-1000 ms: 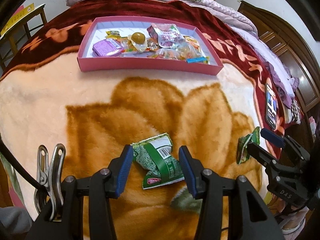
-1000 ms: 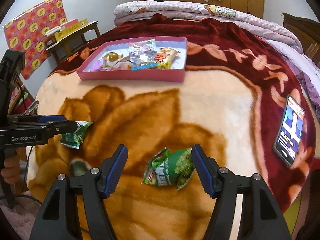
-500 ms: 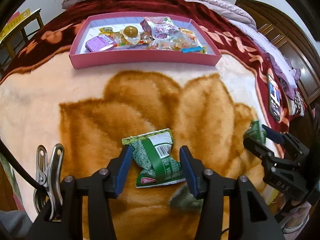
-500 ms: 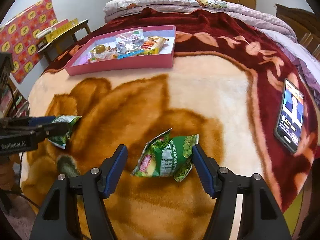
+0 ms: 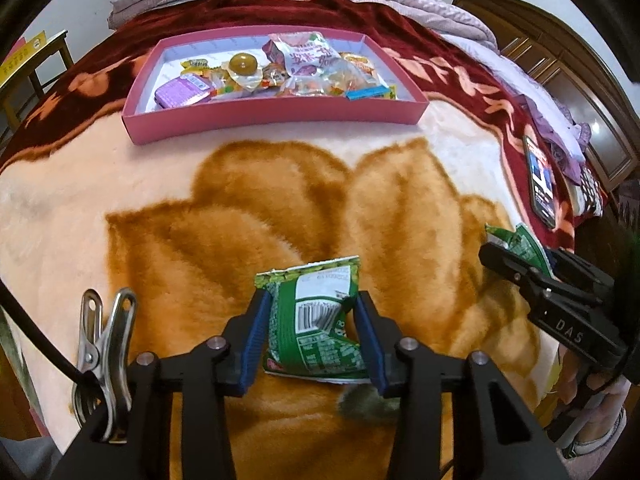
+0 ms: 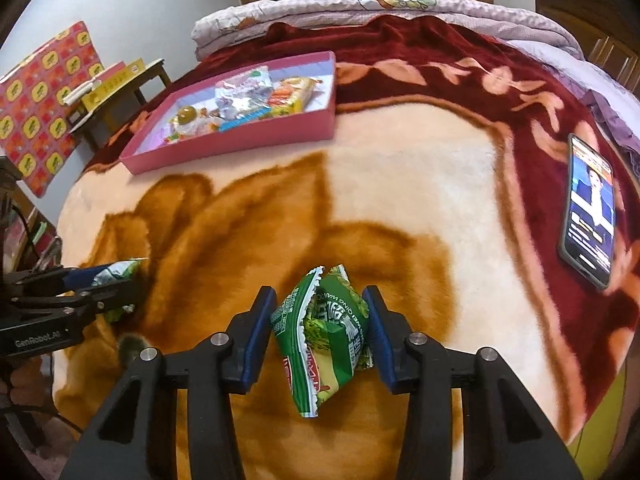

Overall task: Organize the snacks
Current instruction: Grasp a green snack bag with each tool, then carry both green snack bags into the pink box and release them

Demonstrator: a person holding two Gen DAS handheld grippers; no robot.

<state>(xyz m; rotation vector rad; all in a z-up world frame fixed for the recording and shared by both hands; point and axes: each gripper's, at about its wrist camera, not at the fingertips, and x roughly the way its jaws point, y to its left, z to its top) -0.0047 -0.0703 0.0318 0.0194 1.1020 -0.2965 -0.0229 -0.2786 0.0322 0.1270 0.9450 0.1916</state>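
Left wrist view: left gripper fingers clenched on a green snack packet, right gripper likewise pinching its own green packet, both well short of the pink tray; best carried level, released over bare tray floor.

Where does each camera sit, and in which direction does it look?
Left wrist: on the left gripper, facing forward over the blanket to the pink tray; its fingers squeeze a green snack packet.
Right wrist: on the right gripper, facing the same way; it squeezes another green packet, phone at right.
Shared: tray, blanket, phone, and each view shows the other gripper.
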